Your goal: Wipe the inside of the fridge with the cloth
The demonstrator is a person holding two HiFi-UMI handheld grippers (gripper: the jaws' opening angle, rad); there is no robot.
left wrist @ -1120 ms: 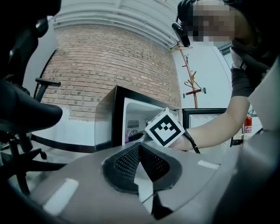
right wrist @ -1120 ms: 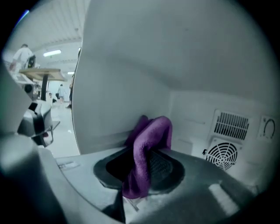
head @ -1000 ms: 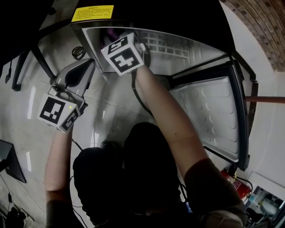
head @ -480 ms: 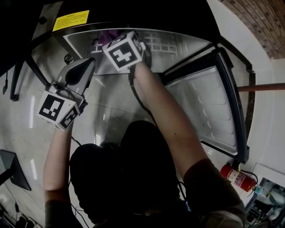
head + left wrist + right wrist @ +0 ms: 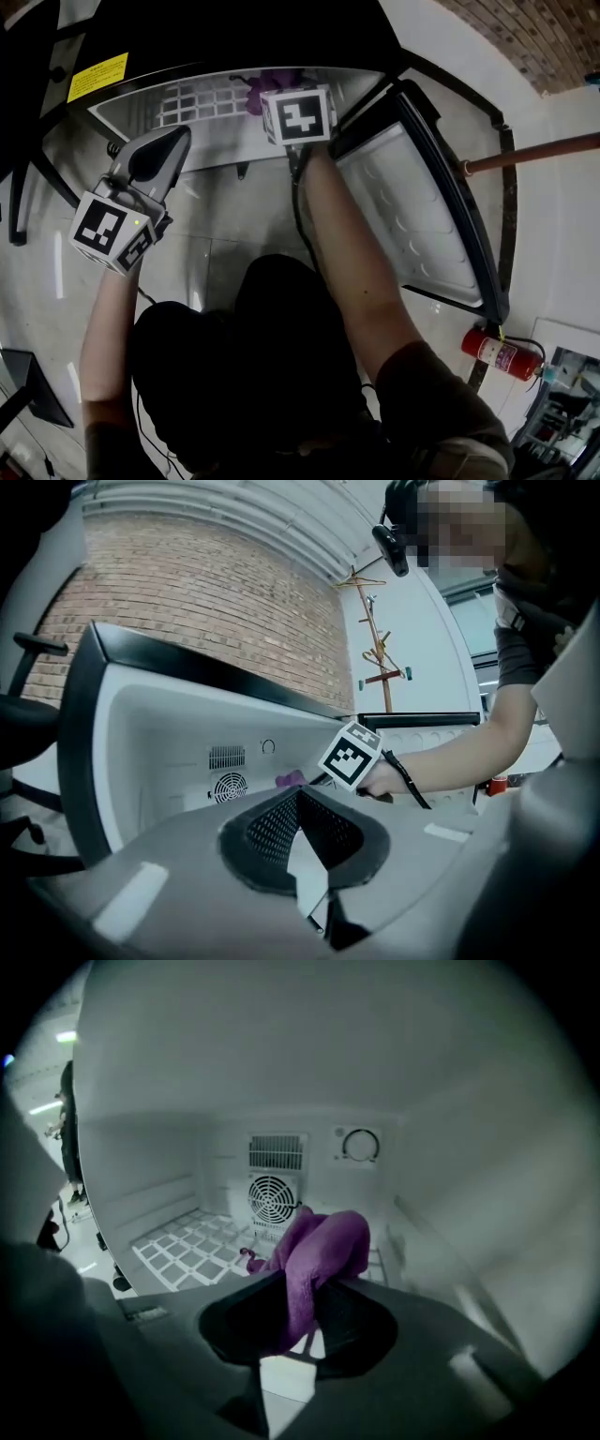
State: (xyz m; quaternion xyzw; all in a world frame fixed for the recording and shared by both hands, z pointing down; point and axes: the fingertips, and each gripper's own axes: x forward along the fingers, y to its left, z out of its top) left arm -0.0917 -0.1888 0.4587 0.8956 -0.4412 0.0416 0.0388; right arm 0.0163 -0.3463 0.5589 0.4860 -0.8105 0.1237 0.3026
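Right gripper (image 5: 302, 1309): jaws clamped on the purple cloth (image 5: 319, 1246); a fat fold bulges out past the tips.
Cloth position: inside the fridge (image 5: 281, 1072), above the 3 o'clock end of the wire shelf (image 5: 183, 1246). Contact with the shelf: can't tell.
Back wall: fan grille (image 5: 274, 1199) at 11 o'clock of the cloth, dial (image 5: 361, 1145) at 1 o'clock.
Left gripper (image 5: 298, 829): jaws together, nothing between them. Parked outside, at 8 o'clock of the opening in the head view.
Door (image 5: 412, 206): swung open, at 3 o'clock.
Step (my read): wipe stroke inside the compartment.
Do it well: press with the fold, not the jaw tips (hard tips would scrape). Make overlapping passes toward 9 o'clock. Go light around the grille and dial. Grip firmly, since the wire shelf could snag the cloth.
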